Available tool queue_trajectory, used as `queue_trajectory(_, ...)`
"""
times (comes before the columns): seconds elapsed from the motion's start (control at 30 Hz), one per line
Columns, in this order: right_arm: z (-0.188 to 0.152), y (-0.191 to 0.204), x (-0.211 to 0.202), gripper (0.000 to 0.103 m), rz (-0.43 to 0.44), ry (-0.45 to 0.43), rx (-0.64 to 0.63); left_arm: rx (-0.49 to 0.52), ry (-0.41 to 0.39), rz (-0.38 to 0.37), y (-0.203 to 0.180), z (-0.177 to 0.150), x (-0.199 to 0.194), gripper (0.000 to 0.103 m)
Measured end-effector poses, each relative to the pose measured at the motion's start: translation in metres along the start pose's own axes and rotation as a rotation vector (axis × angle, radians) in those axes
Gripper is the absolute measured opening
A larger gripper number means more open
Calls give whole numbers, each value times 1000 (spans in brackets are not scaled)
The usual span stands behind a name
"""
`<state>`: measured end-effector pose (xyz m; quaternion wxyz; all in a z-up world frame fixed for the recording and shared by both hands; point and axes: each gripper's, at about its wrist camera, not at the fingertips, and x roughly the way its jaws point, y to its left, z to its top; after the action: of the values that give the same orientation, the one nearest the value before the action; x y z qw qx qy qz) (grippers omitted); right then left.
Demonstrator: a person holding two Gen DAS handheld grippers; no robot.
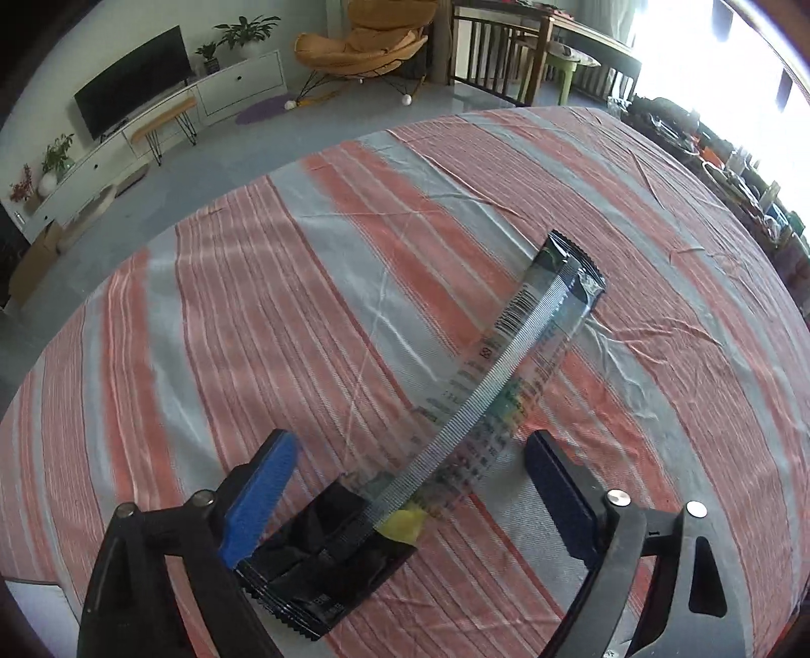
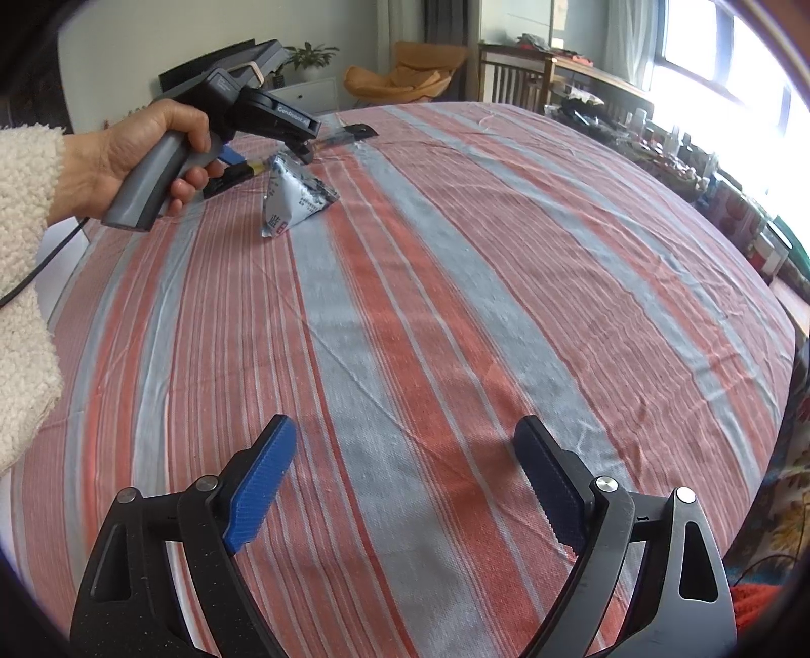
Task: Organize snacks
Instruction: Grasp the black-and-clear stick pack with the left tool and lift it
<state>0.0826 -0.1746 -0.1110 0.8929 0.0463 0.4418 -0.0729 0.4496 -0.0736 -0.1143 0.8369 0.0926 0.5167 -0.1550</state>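
A long snack stick packet (image 1: 506,364) with a barcode and a crimped seam lies diagonally on the striped tablecloth (image 1: 253,303). Its black near end (image 1: 324,567) sits between the fingers of my left gripper (image 1: 411,440). The blue pad (image 1: 258,501) is right beside that end, while the dark pad (image 1: 562,491) stands well clear, so the jaws are open. In the right wrist view a hand (image 2: 131,147) holds the left gripper (image 2: 268,154) over the same packet (image 2: 362,131), with a silver triangular snack packet (image 2: 293,197) next to it. My right gripper (image 2: 405,425) stands open over bare cloth.
The tablecloth (image 2: 455,303) is wrinkled towards the right. Cluttered boxes and bottles (image 2: 734,202) line the table's right edge by the window. A fleece sleeve (image 2: 25,253) fills the left of the right wrist view. Beyond the far edge stand an orange chair (image 1: 364,40) and a TV cabinet (image 1: 152,116).
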Motion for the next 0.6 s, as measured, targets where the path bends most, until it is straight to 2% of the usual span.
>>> queue_trajectory(0.03, 0, 0, 0, 91, 0, 0, 0, -16, -15, 5, 4, -1, -4, 58)
queue_trajectory(0.07, 0, 0, 0, 91, 0, 0, 0, -24, -20, 10, 7, -2, -7, 30)
queue_trajectory(0.1, 0, 0, 0, 91, -1, 0, 0, -34, -10, 3, 10, -4, -9, 18)
queue_trajectory(0.13, 0, 0, 0, 91, -1, 0, 0, -43, -5, -1, 13, -8, -13, 14)
queue_trajectory(0.3, 0, 0, 0, 91, 0, 0, 0, -92, 6, 36, 17, -67, -41, 13)
queue_trajectory(0.43, 0, 0, 0, 91, 1, -1, -1, -210, 37, 57, 23, -145, -81, 13)
queue_trajectory(0.6, 0, 1, 0, 91, 5, -2, -4, -224, 44, 87, 3, -246, -132, 13)
